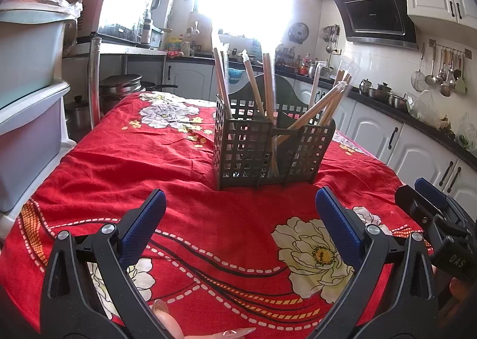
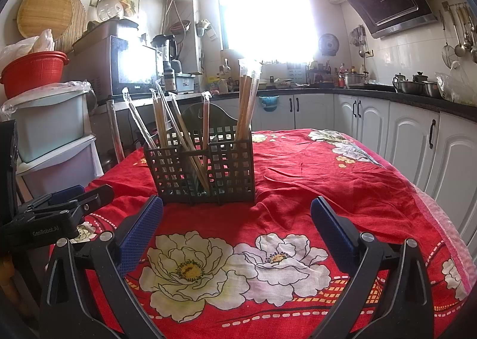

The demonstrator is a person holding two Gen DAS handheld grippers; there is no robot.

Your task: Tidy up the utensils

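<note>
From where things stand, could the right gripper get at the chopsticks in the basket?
Probably yes: the right gripper is open, facing the basket, with only bare tablecloth between them, and the chopsticks stand clear above the rim.

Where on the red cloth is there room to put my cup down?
The free patch is the red tablecloth between the grey utensil basket and the open left gripper and right gripper. More bare cloth runs right of the basket toward the white cabinets. The basket itself is crowded with wrapped chopsticks.
</note>
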